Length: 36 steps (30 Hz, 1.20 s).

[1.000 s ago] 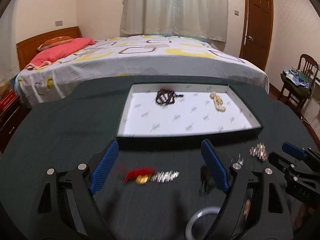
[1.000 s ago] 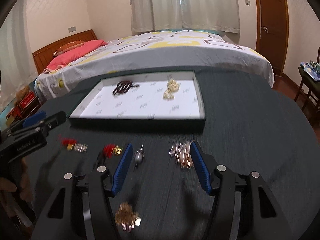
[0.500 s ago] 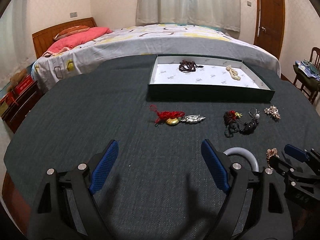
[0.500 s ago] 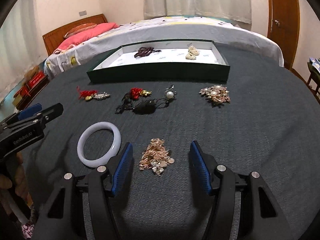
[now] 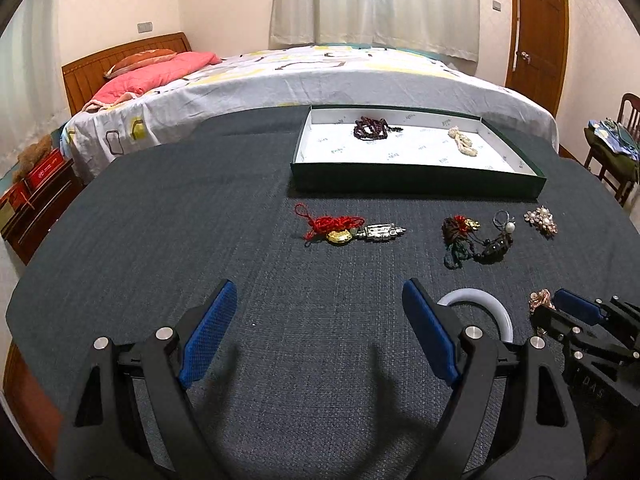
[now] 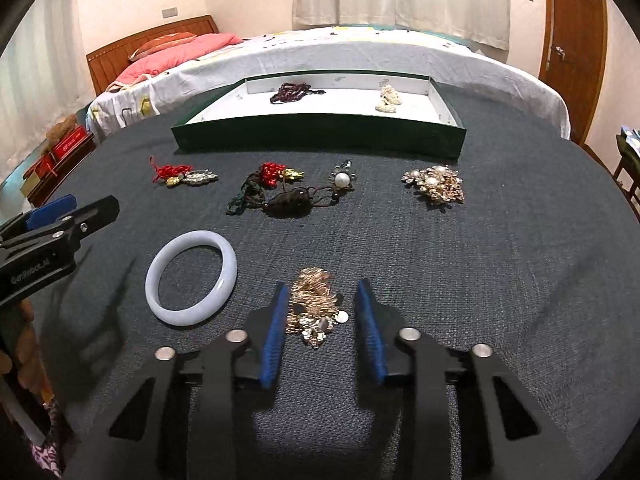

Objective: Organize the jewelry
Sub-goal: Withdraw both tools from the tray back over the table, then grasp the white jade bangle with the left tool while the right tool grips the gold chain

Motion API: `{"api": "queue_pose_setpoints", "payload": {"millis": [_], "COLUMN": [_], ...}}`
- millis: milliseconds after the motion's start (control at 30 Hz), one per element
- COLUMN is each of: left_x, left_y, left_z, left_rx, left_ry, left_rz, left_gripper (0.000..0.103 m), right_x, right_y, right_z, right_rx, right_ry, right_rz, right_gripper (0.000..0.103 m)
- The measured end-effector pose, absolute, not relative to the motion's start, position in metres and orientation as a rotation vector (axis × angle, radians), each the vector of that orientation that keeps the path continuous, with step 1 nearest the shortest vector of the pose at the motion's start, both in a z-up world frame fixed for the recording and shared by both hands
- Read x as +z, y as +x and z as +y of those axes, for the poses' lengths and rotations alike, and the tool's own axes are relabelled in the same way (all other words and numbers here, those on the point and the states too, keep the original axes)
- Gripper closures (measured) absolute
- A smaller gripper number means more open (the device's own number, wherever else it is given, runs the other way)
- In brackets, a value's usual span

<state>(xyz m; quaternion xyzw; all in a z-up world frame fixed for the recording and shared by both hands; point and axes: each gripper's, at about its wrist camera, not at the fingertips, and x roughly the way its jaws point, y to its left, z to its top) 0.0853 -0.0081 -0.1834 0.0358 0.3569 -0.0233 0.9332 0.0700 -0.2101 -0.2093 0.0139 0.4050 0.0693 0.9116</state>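
Note:
My right gripper (image 6: 322, 304) is open, its blue pads either side of a gold sequin piece (image 6: 316, 306) lying on the dark cloth. A pale jade bangle (image 6: 191, 277) lies just left of it. My left gripper (image 5: 316, 332) is open and empty over bare cloth; the bangle (image 5: 480, 304) shows behind its right finger. A green tray (image 5: 416, 182) with a white floor holds a dark bead bracelet (image 5: 372, 128) and a cream pearl piece (image 5: 463, 142). A red tassel charm (image 5: 344, 229), a dark cord bundle (image 6: 280, 194) and a pearl brooch (image 6: 436, 184) lie before the tray.
The round table (image 5: 168, 216) is covered in dark cloth and drops off at left and front. A bed (image 5: 320, 76) stands beyond it, a wooden chair (image 5: 616, 148) at far right, a door (image 5: 536, 32) behind.
Both grippers pulled back from the tray toward the table's near side. The right gripper's jaws have narrowed around the gold sequin piece. The left gripper stays wide open.

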Motion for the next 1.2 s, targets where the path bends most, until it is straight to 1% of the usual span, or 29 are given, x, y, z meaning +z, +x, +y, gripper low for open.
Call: {"api": "queue_pose_setpoints", "payload": {"millis": [33, 133, 500, 800, 867, 1200], "left_x": [-0.184, -0.185, -0.185, -0.184, -0.183, -0.197], "left_y": [0.086, 0.085, 0.083, 0.076, 0.075, 0.076], "left_z": [-0.008, -0.008, -0.015, -0.035, -0.040, -0.071], "left_rx": [-0.048, -0.052, -0.081, -0.157, -0.180, -0.276], "left_ry": [0.073, 0.072, 0.072, 0.075, 0.070, 0.062], "left_rz": [0.731, 0.736, 0.741, 0.741, 0.744, 0.801], "left_gripper": [0.020, 0.020, 0.020, 0.020, 0.016, 0.014], "right_x": [-0.209, -0.209, -0.204, -0.198, -0.196, -0.192], "right_y": [0.070, 0.070, 0.069, 0.066, 0.065, 0.061], "right_z": [-0.208, -0.208, -0.216, -0.238, -0.244, -0.268], "right_rx": [0.150, 0.170, 0.159, 0.116, 0.104, 0.074], "right_ry": [0.026, 0.030, 0.050, 0.086, 0.092, 0.137], "right_rz": [0.836, 0.839, 0.831, 0.809, 0.802, 0.780], "right_gripper": [0.081, 0.088, 0.091, 0.092, 0.092, 0.092]}}
